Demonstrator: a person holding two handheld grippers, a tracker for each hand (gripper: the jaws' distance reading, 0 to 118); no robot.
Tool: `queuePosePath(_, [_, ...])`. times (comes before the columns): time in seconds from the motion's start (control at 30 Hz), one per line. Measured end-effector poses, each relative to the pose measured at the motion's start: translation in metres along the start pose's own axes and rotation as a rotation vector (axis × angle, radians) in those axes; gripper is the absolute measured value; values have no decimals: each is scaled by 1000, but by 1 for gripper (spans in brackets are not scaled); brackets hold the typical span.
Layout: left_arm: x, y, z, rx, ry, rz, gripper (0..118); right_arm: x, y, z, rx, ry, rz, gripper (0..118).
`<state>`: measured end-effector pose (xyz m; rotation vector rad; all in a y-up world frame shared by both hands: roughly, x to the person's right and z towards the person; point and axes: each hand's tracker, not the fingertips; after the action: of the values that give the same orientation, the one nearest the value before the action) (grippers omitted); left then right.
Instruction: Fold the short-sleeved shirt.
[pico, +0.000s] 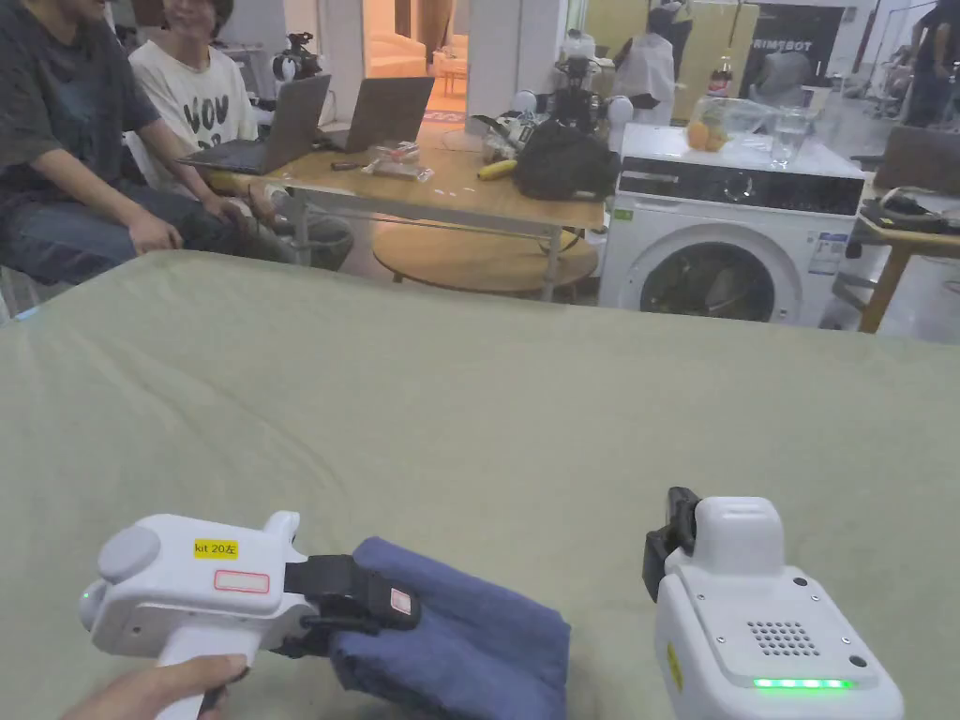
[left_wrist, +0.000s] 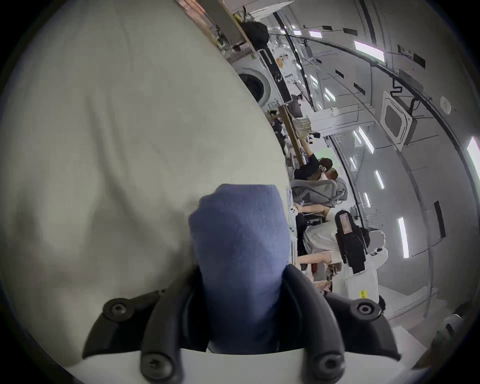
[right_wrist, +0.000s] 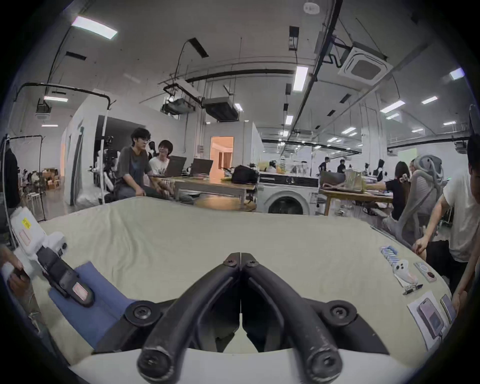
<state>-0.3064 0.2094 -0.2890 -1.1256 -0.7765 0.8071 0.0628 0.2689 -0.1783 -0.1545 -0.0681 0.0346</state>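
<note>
Folded shirt (pico: 459, 637), blue, lying at about 6 o'clock on the bed (pico: 487, 394), near its front edge. My judgement of handling: soft knit, light, limp, not fragile. The layers can slide over one another, so a bite on a single ply would let the bundle fall open. The best hold is across the whole stacked thickness at a folded edge, where the plies are locked together.

My left tongs (left_wrist: 240, 306) are clenched on the shirt: in the left gripper view both jaws press the bundle's sides, cloth bulging out ahead of them. My right tongs (right_wrist: 240, 259) are closed on nothing, tips meeting, hovering at about 3 o'clock of the shirt, apart from it.

Appearance: a compact, thick rectangular packet, matte blue, with rounded fold lines and no sleeve or collar exposed. I judge the folding almost complete.
</note>
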Motion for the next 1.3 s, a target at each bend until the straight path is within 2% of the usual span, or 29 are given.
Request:
queuePosePath(0.2, [-4,6,123,99,164,-9,27,-44,7,-18,-4,97,-31,0])
queuePosePath(0.33, [-27,23,190,153,248,44,27,-77,10,-29,-16,149,-51,0])
queuePosePath(0.63, [-93,76,308,204,499,95,27,-132,11,-44,-45,232,-23,0])
queuePosePath(0.8, [-123,89,329,208,636,134,27,-145,7,-49,-67,256,6,0])
queuePosePath(0.87, [-104,66,301,201,710,134,27,-148,5,-51,-75,260,13,0])
queuePosePath(0.9, [-107,66,296,181,735,118,30,-149,4,-52,-78,260,16,0])
queuePosePath(1.0, [-113,67,289,192,749,137,50,-150,3,-54,-87,262,18,0])
queuePosePath(1.13, [-116,73,299,237,848,128,58,-149,3,-56,-92,261,25,0])
queuePosePath(1.3, [-98,76,317,275,977,48,58,-145,3,-57,-90,264,28,0])
